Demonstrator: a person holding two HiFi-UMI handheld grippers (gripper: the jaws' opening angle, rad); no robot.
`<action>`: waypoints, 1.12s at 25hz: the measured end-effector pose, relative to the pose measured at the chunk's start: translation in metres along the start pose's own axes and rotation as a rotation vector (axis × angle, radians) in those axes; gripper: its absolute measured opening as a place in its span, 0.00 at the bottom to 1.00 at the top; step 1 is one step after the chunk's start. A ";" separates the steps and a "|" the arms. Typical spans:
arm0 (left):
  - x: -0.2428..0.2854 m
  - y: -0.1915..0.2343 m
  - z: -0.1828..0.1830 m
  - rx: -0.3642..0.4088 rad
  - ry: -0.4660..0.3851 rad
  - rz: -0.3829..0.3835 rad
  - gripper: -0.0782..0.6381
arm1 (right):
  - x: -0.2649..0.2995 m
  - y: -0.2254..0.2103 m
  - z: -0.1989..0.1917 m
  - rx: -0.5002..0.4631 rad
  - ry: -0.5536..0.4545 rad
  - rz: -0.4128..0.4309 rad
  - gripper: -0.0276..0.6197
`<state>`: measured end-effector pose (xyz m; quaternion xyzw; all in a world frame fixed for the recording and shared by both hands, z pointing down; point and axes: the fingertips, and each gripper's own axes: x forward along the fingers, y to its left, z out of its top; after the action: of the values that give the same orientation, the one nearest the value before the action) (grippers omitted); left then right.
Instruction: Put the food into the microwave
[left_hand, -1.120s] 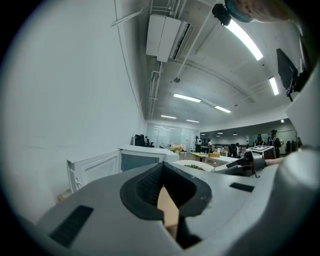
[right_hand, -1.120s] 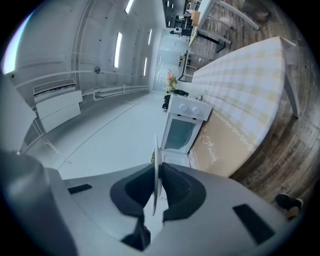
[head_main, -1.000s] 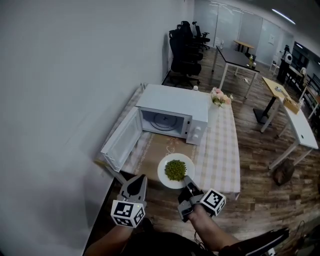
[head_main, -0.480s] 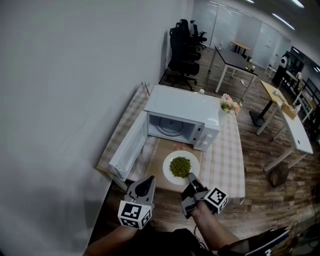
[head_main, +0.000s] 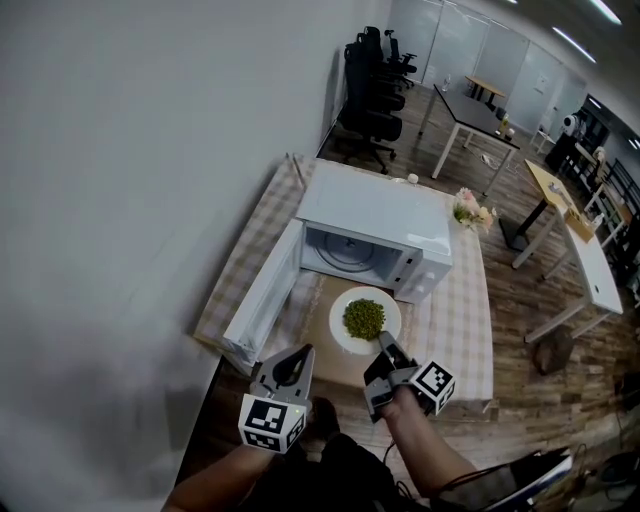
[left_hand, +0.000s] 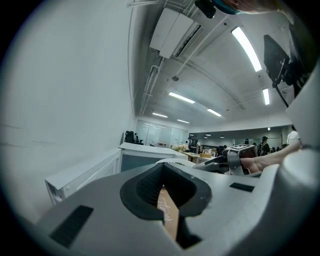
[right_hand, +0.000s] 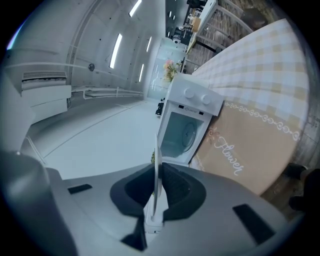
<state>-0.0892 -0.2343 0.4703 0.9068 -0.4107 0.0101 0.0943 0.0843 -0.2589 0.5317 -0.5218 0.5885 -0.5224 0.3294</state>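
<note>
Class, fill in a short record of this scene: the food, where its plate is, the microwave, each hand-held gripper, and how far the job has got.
Food: green food heaped on a white plate
Plate position: outside the microwave, just in front of its opening
Microwave: door swung wide open, no food inside
Right side: right hand-held gripper shut on the plate's near rim
Left side: left hand-held gripper with jaws together, holding nothing
Job status: food not yet in the microwave

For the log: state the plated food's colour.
The food is green, clearest in the head view.
</note>
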 end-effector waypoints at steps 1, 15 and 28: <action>0.004 0.001 0.000 -0.008 0.001 -0.002 0.12 | 0.006 0.000 0.001 0.006 0.001 0.008 0.09; 0.078 0.027 0.016 0.020 0.042 -0.010 0.12 | 0.097 -0.026 0.038 0.061 -0.008 0.000 0.09; 0.148 0.050 -0.008 0.028 0.139 -0.010 0.12 | 0.172 -0.079 0.062 0.102 -0.024 -0.073 0.09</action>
<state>-0.0280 -0.3748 0.5009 0.9072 -0.3984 0.0786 0.1098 0.1226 -0.4332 0.6197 -0.5316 0.5379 -0.5569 0.3434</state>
